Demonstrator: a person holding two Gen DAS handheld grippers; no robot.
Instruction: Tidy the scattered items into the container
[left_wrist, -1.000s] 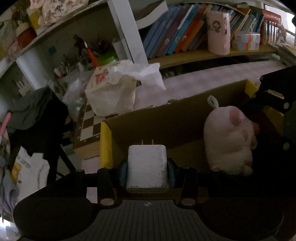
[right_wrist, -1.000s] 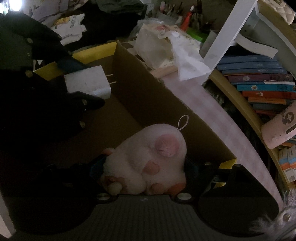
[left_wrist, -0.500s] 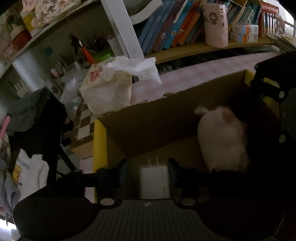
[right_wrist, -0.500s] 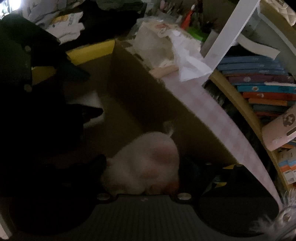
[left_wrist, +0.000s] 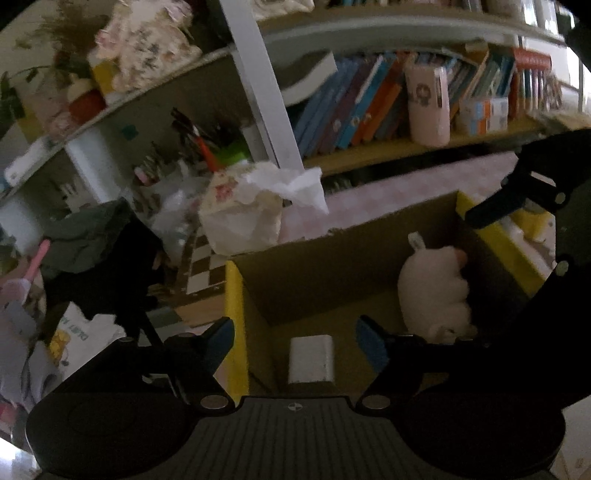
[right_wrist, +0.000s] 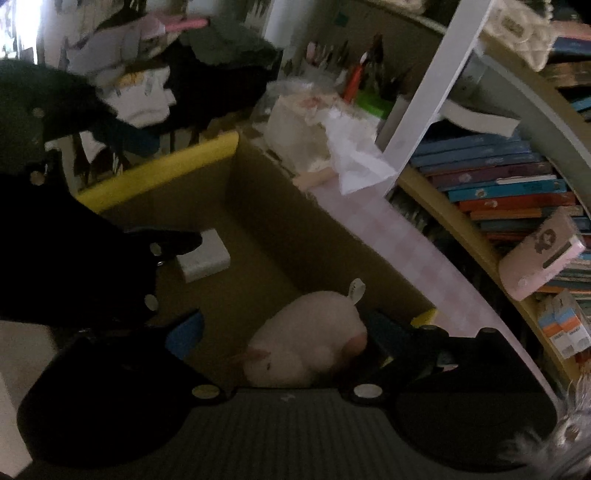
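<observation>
A cardboard box with yellow-taped rims lies open below both grippers. On its floor lies a white plug-in charger, loose. A pink plush toy rests on the box floor near the far wall. My left gripper hovers above the charger, its jaws opening, blue pads clear of it. My right gripper hangs over the plush with its jaws opening and no pad pressing on it. Each gripper shows as a dark shape in the other view.
A tissue pack with a white tissue stands behind the box on a pink-checked surface. Beyond it are a shelf of books and a white post. To the left lie a chessboard and piled clothes.
Both grippers opened and rose. The charger left the left jaws and the plush left the right jaws; both dropped to the box floor.
</observation>
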